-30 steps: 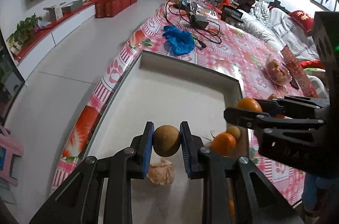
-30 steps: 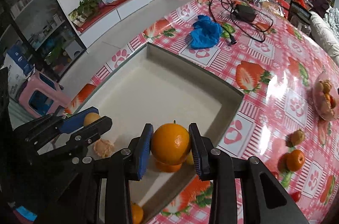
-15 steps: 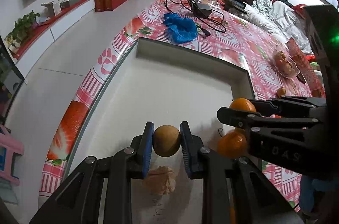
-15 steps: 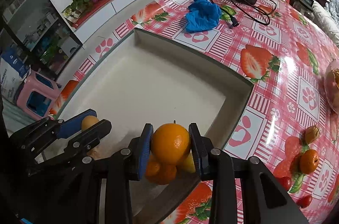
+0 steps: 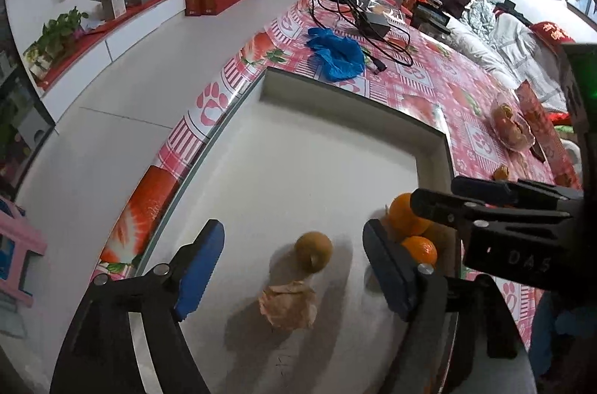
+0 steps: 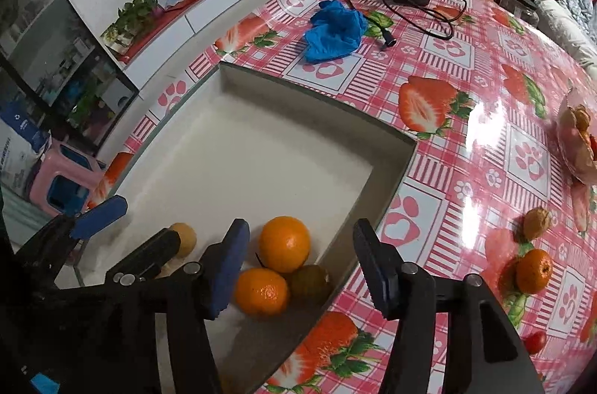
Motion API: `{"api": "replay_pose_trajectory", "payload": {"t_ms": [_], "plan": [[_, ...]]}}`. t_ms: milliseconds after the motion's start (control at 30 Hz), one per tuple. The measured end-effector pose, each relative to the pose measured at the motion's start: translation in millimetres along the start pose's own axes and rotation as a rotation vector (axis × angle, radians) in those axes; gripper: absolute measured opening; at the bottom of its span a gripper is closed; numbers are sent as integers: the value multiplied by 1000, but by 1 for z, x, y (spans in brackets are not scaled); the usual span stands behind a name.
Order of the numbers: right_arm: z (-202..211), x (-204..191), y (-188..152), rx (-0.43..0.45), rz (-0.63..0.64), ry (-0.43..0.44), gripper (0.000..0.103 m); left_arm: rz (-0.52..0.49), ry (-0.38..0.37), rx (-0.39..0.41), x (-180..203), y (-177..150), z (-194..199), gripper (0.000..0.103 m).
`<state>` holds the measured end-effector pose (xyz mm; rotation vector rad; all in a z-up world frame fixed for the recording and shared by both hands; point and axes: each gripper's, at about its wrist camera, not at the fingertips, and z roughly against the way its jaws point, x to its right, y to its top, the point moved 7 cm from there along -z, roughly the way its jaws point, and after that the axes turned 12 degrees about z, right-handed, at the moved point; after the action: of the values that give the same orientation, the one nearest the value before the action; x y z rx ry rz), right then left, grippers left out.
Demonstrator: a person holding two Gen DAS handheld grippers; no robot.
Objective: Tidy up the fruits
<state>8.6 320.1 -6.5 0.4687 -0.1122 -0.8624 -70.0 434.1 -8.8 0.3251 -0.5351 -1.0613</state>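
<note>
Both the left gripper [image 5: 293, 269] and right gripper [image 6: 300, 263] have just spread their jaws, pads off the fruit, so the brown fruit [image 5: 312, 251] and orange [image 6: 284, 243] lie released inside the white tray [image 6: 388, 185], toward its six-o'clock end.

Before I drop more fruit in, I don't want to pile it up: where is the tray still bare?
The tray floor is bare from its far wall to mid-floor. It is crowded at the near right corner, around the oranges, and near the brown fruit and crumpled wrapper.
</note>
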Motion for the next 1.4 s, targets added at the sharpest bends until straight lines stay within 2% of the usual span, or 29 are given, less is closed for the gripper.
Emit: {"api": "replay_pose_trajectory", "payload": {"t_ms": [67,100,133,167,200,533,867,1033,1200,1400], "plan": [[4,0,-2,5,1,0,60,-11,2,0,4,-2,2,80],[6,0,-4,7,1,0,69,-16,2,1,6,-3,4,81],[9,1,-5,9,-1,-5,91,-22,0,2,8,-4,6,82],[11,2,-7,15,-4,-10,98,-26,1,4,10,-4,7,82],[16,4,-8,32,-8,-18,100,-30,2,6,11,-4,9,82],[45,24,-31,67,-56,-43,101,-76,10,14,36,-14,24,82],[72,71,-82,94,-194,-60,101,-186,-9,-5,90,-39,30,82],[87,106,-121,99,-287,-108,101,-252,-27,-26,119,-53,30,82],[92,151,-174,62,-418,-169,102,-310,-41,-53,145,-66,26,82],[100,184,-218,25,-461,-274,102,-370,-52,-70,176,-75,24,82]]}}
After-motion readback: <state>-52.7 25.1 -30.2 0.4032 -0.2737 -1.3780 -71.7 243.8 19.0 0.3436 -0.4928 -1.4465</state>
